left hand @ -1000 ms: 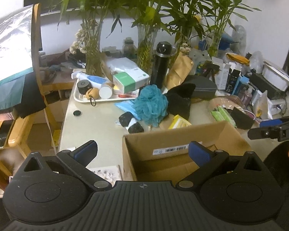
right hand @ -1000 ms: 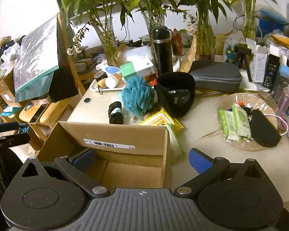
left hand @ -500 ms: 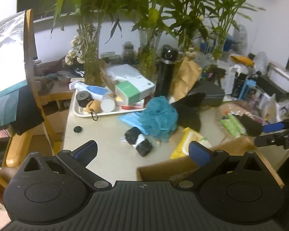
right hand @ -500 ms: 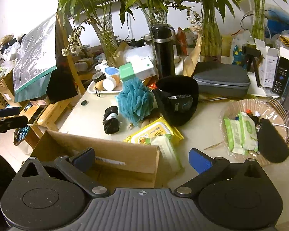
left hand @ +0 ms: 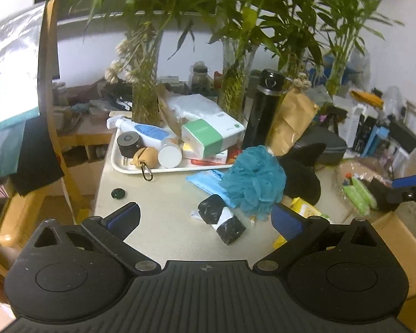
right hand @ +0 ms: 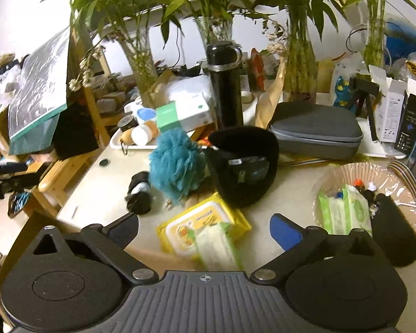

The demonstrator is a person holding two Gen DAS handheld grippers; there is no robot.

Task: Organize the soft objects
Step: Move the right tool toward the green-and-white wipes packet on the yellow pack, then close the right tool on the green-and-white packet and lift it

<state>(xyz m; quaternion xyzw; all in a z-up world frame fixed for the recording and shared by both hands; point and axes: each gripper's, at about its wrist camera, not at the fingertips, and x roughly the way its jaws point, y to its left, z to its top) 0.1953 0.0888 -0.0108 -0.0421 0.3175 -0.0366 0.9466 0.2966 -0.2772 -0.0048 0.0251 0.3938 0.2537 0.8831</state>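
While bath pouf (right hand: 177, 170) touches black hat (right hand: 244, 172), tray (left hand: 119, 163) sits behind.

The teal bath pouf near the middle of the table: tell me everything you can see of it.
The teal bath pouf is a ruffled ball of gathered mesh netting, soft-looking and full, sitting free on the pale table. The black fabric cap presses against one side; the rolled black-and-white socks lie beside it on the other. It overlaps a blue packet. Neither gripper touches it.
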